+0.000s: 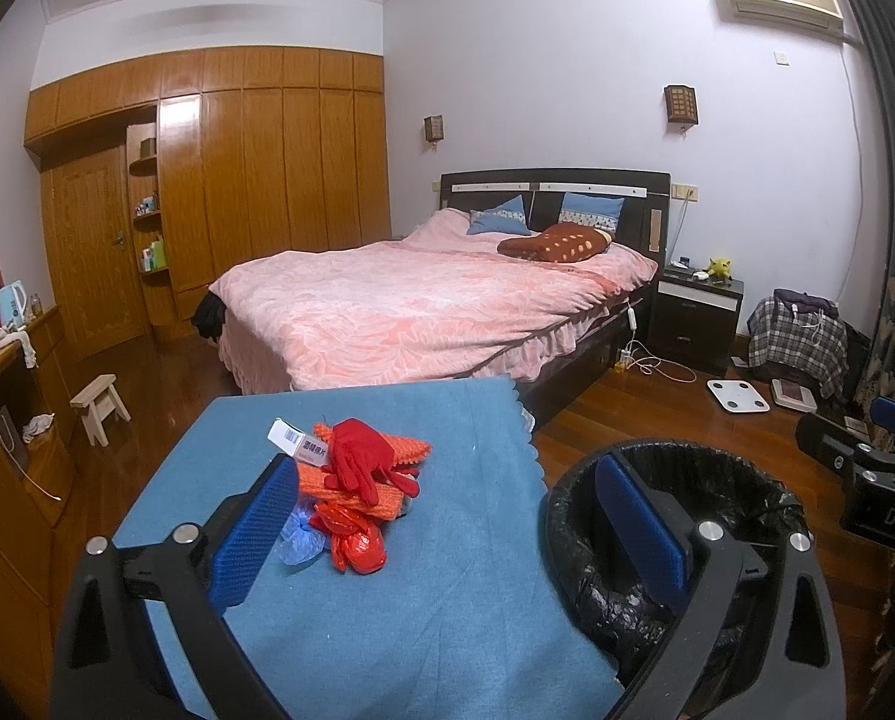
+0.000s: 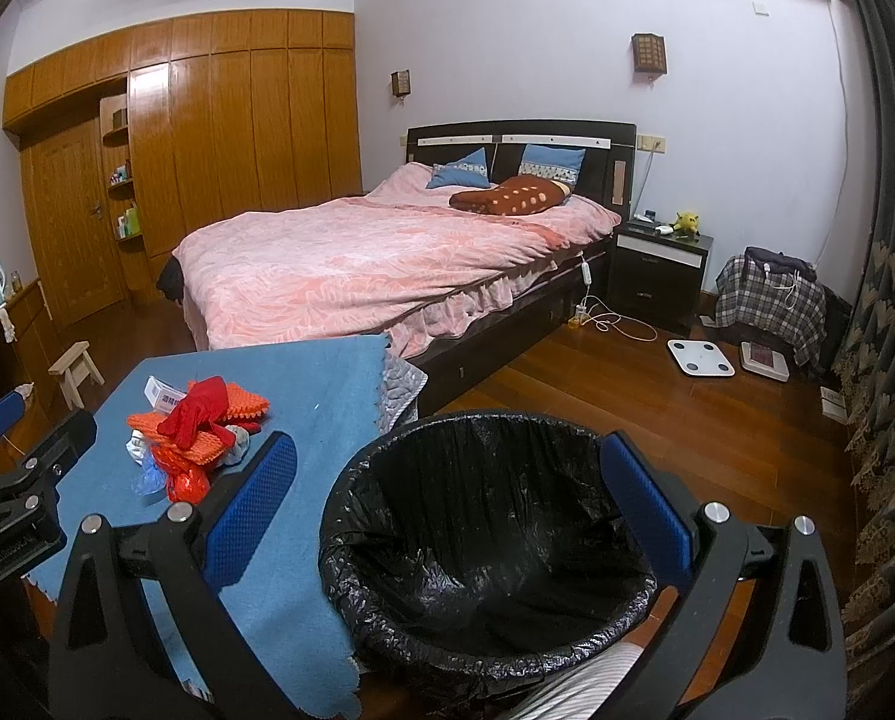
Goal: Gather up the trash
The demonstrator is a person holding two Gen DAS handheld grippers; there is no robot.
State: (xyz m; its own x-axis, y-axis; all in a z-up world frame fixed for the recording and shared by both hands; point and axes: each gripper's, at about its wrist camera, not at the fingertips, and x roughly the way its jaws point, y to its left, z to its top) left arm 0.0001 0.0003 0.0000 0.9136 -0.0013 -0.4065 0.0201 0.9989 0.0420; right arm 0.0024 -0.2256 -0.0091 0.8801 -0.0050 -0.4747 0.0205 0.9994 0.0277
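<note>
Left wrist view: on the desk's woven blue cloth [image 1: 423, 588] lies one heap: a red glove [image 1: 360, 459], ribbed orange cloth [image 1: 351, 489], crumpled red plastic bag [image 1: 354, 537], white labelled box [image 1: 294, 438]. The left gripper [image 1: 447, 531] hovers level, fingers apart, empty.

Right wrist view: the right gripper [image 2: 447, 510], fingers spread, hangs over one round bin with a crinkled black liner [image 2: 483, 546] beside the desk.

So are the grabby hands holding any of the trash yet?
No. Both the left gripper and the right gripper are wide open, with nothing between them. The trash pile lies untouched on the blue cloth.
</note>
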